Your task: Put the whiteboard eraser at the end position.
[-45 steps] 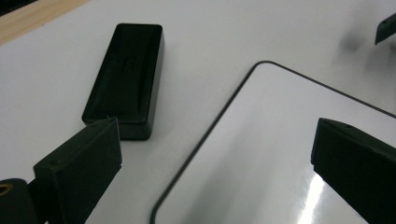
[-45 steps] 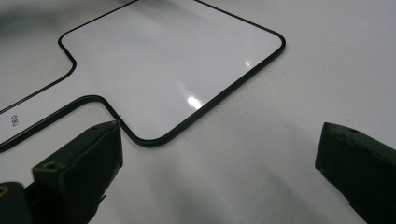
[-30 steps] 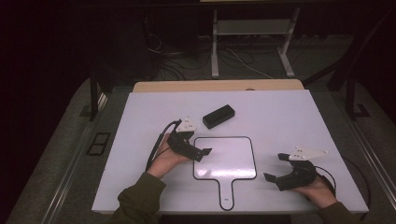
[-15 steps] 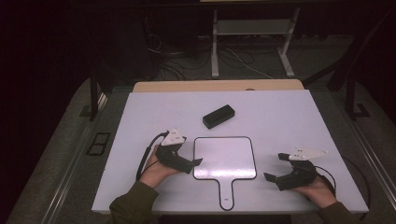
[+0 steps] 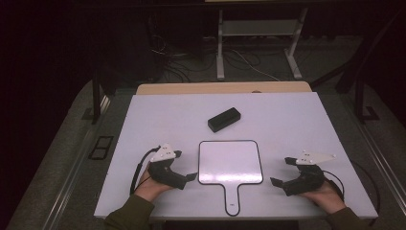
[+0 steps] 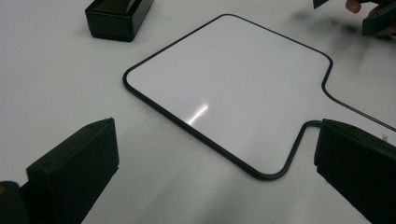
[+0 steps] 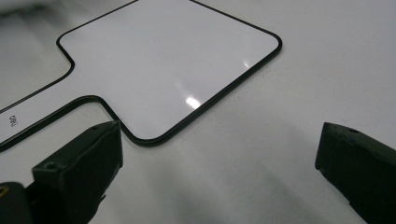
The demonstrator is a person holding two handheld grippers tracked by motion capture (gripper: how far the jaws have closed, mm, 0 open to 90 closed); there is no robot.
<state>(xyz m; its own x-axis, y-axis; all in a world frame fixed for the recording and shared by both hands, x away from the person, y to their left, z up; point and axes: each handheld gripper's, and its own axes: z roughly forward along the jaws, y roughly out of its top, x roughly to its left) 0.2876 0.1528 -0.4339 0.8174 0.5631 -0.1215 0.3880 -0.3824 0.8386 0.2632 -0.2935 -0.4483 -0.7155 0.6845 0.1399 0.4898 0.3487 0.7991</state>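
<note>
Dim workshop floor with cables and metal stand legs beyond a white rectangular counter (image 5: 143,124). At the near middle of that counter, lying flat: a small white paddle-shaped whiteboard with a thin black rim (image 5: 230,162), short handle pointing toward the person's edge. Farther back, well apart from it: a black rectangular box-like block (image 5: 223,119), perhaps an eraser, too small to tell.

Left hand-held gripper (image 5: 186,176) low on the counter just beside the board's left edge, jaws spread wide, nothing between them; same from the left gripper view, with the board's near corner and the start of the handle between the two black jaws (image 6: 224,88). Right hand-held gripper (image 5: 281,171) to the right of the board, near but apart, jaws likewise wide and empty; in the right gripper view, the board's rounded corner ahead of the left jaw (image 7: 168,60).

Likely handling of the board: light, thin and stiff, glossy and therefore slippery on its face, lying so flush with the counter that no lip shows for a jaw to slip under. Best hold, as a guess: the narrow handle or the rimmed edge beside it, pinched across the thickness after tilting or sliding one edge up or past the counter's border. Risk: skating away under a sideways push, or scuffing the writing face with a hard jaw.
</note>
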